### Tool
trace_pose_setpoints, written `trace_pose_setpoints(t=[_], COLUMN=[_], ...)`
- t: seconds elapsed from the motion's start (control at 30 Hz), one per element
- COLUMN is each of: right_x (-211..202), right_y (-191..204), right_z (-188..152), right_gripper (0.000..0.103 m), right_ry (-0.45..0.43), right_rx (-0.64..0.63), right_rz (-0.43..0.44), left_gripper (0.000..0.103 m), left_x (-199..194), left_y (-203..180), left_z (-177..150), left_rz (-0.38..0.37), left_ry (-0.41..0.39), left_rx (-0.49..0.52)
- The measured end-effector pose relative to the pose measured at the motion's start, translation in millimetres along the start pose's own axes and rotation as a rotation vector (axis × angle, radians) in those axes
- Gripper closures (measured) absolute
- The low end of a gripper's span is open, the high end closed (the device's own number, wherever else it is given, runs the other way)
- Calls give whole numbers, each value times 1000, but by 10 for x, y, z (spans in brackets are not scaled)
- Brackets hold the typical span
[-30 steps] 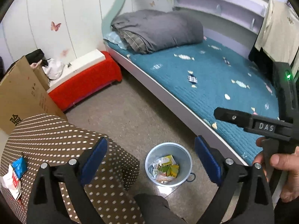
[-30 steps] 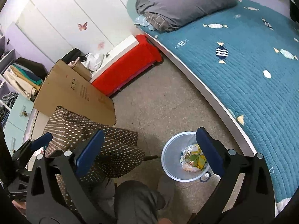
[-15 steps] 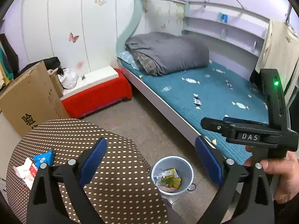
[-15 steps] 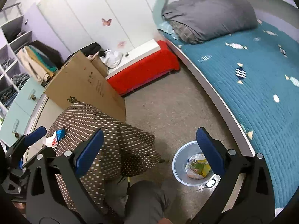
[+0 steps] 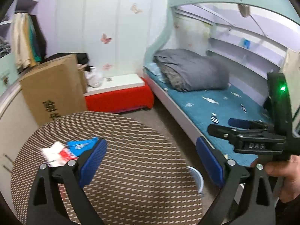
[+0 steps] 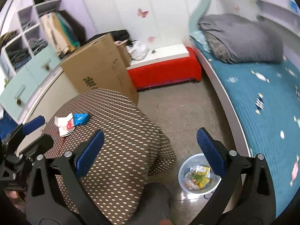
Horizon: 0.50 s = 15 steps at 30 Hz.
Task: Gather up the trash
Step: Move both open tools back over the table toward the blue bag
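Note:
A blue wrapper (image 5: 80,144) and a red-and-white paper packet (image 5: 56,154) lie on a round table with a brown dotted cloth (image 5: 140,150). They also show in the right wrist view: the wrapper (image 6: 80,118), the packet (image 6: 64,125). My left gripper (image 5: 151,161) is open and empty above the table, its left finger just right of the trash. My right gripper (image 6: 150,150) is open and empty, higher up over the table edge. A pale blue bin (image 6: 198,174) with wrappers inside stands on the floor; only its rim (image 5: 197,176) shows in the left wrist view.
A bed with a teal cover (image 6: 262,93) runs along the right, with a folded grey duvet (image 5: 189,71). A red bench (image 5: 120,97) and a cardboard box (image 5: 50,86) stand at the wall. Shelves and drawers (image 6: 24,56) are at the left.
Both grippers have lifted and tilted up and leftward. The table top with the blue wrapper and packet has come toward the middle of view; the bin has slid low and partly out of the left view.

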State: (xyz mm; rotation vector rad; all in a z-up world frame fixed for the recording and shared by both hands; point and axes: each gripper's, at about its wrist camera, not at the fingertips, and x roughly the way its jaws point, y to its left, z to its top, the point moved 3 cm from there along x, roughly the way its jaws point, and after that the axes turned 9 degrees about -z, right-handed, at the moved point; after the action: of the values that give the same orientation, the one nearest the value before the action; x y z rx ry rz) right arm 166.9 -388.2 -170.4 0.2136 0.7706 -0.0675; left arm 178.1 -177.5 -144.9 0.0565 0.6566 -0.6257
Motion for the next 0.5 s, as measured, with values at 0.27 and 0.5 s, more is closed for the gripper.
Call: trace_pose_setpoints(t=[0.27, 0.5], right_x=[160, 490], right_y=[827, 1518], right_z=[91, 113], right_gripper=[6, 6], right_ry=[9, 32], right_rx=[-179, -332], right_rz=[63, 121], left_gripper=[9, 9], left_x=[-384, -607], left_y=[777, 1445], left_z=[-256, -490], left_rz=[116, 209], left_ry=[-24, -26], left_rx=[-103, -220])
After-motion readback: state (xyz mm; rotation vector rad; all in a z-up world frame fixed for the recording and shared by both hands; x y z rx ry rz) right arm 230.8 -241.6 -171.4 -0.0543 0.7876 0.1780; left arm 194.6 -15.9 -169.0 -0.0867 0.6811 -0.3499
